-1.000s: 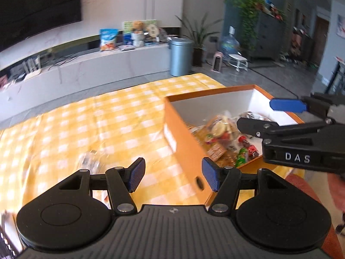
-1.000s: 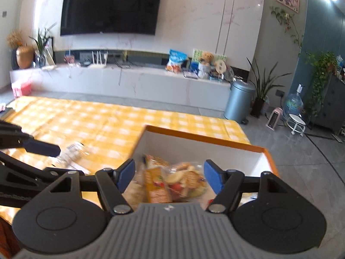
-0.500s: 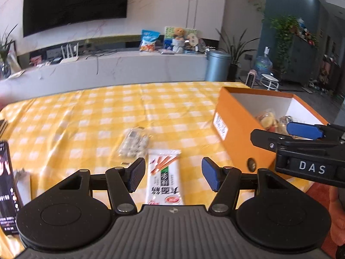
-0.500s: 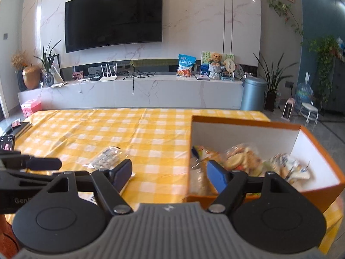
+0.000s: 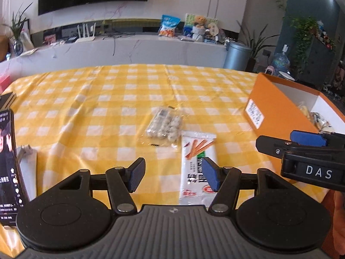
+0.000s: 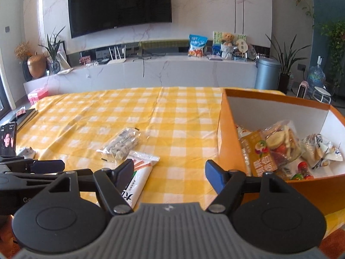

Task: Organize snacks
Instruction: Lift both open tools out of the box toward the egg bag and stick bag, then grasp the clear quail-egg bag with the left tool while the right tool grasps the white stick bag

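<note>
An orange box (image 6: 224, 129) with a white inside stands at the right of the yellow checked table and holds several snack packs (image 6: 278, 146). It also shows in the left wrist view (image 5: 278, 116). A clear bag of small round sweets (image 5: 163, 127) (image 6: 121, 143) and a white stick-biscuit pack (image 5: 197, 161) (image 6: 138, 172) lie on the cloth left of the box. My left gripper (image 5: 172, 176) is open and empty above the near edge, its right finger over the white pack. My right gripper (image 6: 169, 172) is open and empty, between the white pack and the box.
A phone (image 5: 8, 164) stands at the table's left edge with crumpled white paper (image 5: 28, 166) beside it. Dark books (image 6: 25, 116) lie at the far left corner. A TV console, a grey bin (image 6: 267, 73) and plants stand beyond the table (image 6: 107, 112).
Both grippers have pulled back from over the box and swung left, toward the two packs on the cloth. Both stay open and empty.
</note>
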Demonstrator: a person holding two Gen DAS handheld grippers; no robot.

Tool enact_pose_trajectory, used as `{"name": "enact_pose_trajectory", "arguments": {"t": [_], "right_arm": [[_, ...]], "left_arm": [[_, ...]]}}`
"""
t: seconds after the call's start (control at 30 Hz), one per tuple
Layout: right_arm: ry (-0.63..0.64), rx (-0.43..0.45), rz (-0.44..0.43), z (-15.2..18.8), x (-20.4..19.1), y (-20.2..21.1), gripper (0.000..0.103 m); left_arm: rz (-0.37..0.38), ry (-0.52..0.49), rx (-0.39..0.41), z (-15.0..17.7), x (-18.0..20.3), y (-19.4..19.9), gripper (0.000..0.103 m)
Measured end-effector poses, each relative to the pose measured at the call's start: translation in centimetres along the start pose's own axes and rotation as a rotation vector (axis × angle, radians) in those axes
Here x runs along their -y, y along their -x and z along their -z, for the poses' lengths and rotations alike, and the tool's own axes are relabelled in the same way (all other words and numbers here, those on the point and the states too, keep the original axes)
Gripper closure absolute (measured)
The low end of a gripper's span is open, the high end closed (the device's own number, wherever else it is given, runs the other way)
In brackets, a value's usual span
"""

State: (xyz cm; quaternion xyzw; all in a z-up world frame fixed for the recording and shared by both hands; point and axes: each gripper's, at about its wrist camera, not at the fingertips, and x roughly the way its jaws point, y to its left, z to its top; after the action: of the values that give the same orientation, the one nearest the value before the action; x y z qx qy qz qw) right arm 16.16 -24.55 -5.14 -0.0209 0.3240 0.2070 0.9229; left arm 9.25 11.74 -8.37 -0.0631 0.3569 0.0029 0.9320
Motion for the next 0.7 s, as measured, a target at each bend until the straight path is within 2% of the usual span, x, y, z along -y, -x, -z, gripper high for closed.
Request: {"name": "enact_pose_trajectory", "arguments": {"t": [0.1,0.2,0.27,0.37,0.7], "right_arm": [[0.024,-0.008,0.023,0.1,-0.9,-1.2,0.03],[0.06,-0.021,-0.004,0.0,-1.9,-2.1,0.032],[0.039,-0.044,-0.011,-0.1,-2.1,-3.1,0.032],[0.013,-0.092,-0.017,-0.3,-2.2,-4.8,0.039],[-0.064,-0.224,-0.035,0.2,-2.9,-9.1,0.038]], "left_arm": [[-0.021,0.032,-0.037,0.2,-0.9,-0.9,0.032],[-0.034,0.02,-0.051,0.5,-1.3,-1.4,0.032],[-0.043,0.007,-0.055,0.6,-1.4,-1.7,0.032],[-0.057,0.032,-0.069,0.5,-2.1,-2.3,0.032],[-0.116,0.109,-0.101,0.1,-4.3,-4.2,0.032]]}}
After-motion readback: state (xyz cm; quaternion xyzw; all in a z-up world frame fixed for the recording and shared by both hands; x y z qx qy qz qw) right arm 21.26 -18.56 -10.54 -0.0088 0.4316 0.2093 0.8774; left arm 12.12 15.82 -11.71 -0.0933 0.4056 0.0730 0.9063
